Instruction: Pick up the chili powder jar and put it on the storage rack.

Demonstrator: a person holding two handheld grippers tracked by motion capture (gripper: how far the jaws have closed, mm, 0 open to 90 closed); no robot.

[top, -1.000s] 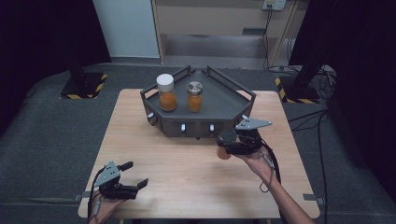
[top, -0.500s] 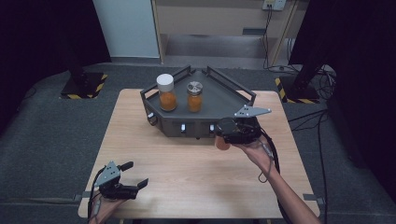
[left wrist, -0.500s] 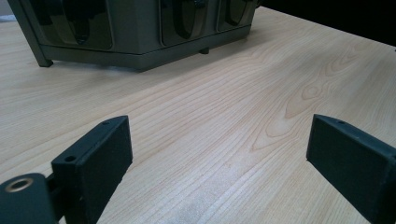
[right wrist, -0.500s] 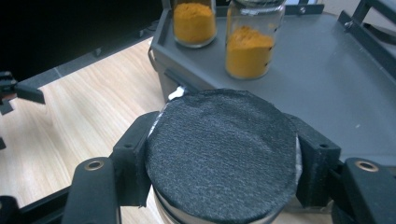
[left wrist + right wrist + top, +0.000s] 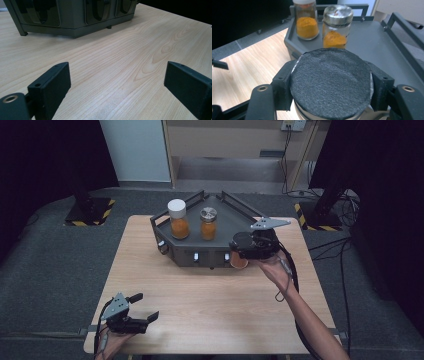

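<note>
The right gripper's fingers (image 5: pixel 284 85) pinch a black-lidded jar (image 5: pixel 330 83) by its lid, at the tray's (image 5: pixel 235 217) front rim, right of centre in the high view. The carry looks underway; next, I judge, lift over the rim and set it beside the two spice jars (image 5: pixel 208 223). The left gripper (image 5: pixel 142 307) rests spread on the surface (image 5: pixel 210 310), lower left.

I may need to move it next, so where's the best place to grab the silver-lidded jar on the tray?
Grip the silver-lidded jar across its round lid, coming from above: it stands upright, the white-lidded jar stands close beside it, and the tray has raised rails.
</note>
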